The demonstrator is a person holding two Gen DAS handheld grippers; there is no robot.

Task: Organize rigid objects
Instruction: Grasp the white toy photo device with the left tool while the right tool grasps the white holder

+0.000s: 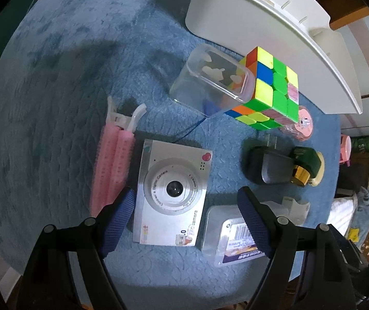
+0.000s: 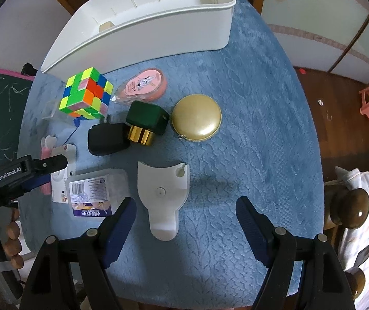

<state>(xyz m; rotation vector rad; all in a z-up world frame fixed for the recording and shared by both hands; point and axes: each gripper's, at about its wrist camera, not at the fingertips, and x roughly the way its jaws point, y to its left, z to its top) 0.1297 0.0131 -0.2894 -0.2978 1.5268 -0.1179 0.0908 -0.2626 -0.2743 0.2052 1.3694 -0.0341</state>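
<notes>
My left gripper (image 1: 187, 206) is open above a silver toy camera (image 1: 171, 196) lying flat on the blue cloth; the camera sits between its fingers. Pink hair rollers (image 1: 112, 165) lie to its left. A colour cube (image 1: 269, 87), a clear plastic box (image 1: 210, 80), a black charger (image 1: 267, 165) and a green-gold bottle (image 1: 303, 165) lie beyond. My right gripper (image 2: 185, 214) is open and empty over a white plastic holder (image 2: 162, 193). The white bin (image 2: 143, 25) stands at the far edge. The left gripper (image 2: 37, 170) also shows in the right wrist view, at left.
In the right wrist view a gold round case (image 2: 196, 118), pink tape dispenser (image 2: 143, 85), cube (image 2: 86, 93), charger (image 2: 107, 138), green bottle (image 2: 145, 121) and a clear labelled box (image 2: 94, 193) crowd the cloth's left half. The table edge drops off at right, near a bedpost (image 2: 352, 206).
</notes>
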